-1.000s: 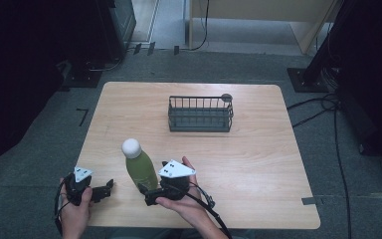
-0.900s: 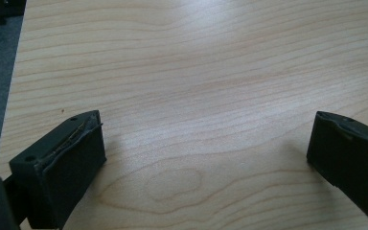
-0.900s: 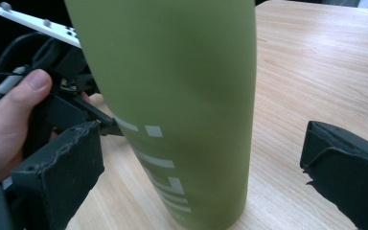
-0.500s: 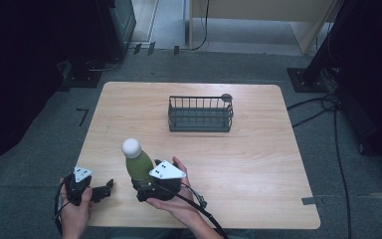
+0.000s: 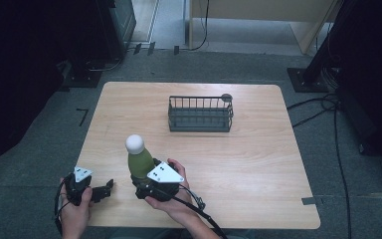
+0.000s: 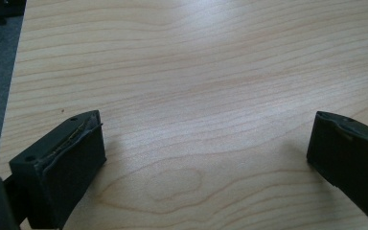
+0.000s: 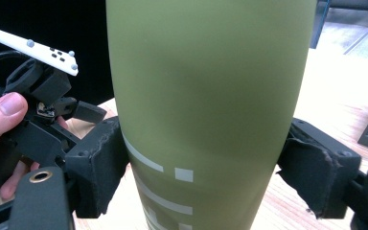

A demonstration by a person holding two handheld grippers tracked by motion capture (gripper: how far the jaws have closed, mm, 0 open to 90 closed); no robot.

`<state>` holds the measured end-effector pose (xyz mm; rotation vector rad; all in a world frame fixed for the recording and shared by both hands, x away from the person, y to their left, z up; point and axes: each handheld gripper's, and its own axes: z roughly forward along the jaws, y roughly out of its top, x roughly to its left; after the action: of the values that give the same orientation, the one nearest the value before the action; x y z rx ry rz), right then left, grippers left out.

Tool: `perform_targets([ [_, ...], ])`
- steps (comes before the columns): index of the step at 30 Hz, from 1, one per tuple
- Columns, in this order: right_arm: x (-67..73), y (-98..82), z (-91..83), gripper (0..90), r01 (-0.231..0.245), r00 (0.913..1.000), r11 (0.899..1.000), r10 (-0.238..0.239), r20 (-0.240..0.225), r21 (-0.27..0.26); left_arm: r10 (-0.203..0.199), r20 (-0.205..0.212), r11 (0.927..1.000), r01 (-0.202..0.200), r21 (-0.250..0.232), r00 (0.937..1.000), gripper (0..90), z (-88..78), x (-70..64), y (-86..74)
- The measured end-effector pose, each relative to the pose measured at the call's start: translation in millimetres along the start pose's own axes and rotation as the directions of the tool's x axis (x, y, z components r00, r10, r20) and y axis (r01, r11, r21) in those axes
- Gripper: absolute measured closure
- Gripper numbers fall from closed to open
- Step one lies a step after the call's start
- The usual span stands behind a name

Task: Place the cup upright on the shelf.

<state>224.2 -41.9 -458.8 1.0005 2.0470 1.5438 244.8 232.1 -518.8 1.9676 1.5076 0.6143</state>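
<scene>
We have the right gripper (image 5: 144, 185) around the lower body of the green bottle (image 5: 140, 163), which stands upright near the front left of the table (image 5: 258, 164). In the right gripper view the two pads (image 7: 100, 167) sit on either side of the bottle (image 7: 206, 96); the left pad looks pressed to the wall, while the right one may be just touching — we cannot tell how firm the squeeze is. So we call it closed on the bottle, but not surely tight.

The left gripper (image 5: 97, 191) rests at the table's front left edge, beside the bottle and apart from it. Its jaws stand wide, with nothing but bare wood between them in the left gripper view.

The wire basket (image 5: 200, 114) stands well apart, toward the far middle of the table, and seems the likely place for the bottle.

What could go wrong, in our judgement:
- The hold is low and the bottle is tall, with a white cap (image 5: 135, 143) high above — a quick lift or swing could tip it in the jaws.
- The wall is smooth and rounded; a loose squeeze could let it slide down or twist.
- The left gripper is close, so a leftward sweep could knock against it.
- The basket's rim could catch the base if we carry it too low.
</scene>
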Motion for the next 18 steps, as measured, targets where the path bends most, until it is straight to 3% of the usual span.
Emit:
perform_targets([
  [10,-7.3,3.9,-6.6,20.8,0.021,0.9995,1.000,-0.021,0.026,-0.009,0.000,0.001,1.0000,0.000,0.000,1.0000,0.0,0.0,0.0,0.0],
  [18,-21.9,13.9,-17.6,20.9,0.005,0.9982,0.999,-0.002,0.060,-0.038,0.002,0.000,1.0000,-0.002,0.002,1.0000,0.0,-0.1,0.2,0.0],
])
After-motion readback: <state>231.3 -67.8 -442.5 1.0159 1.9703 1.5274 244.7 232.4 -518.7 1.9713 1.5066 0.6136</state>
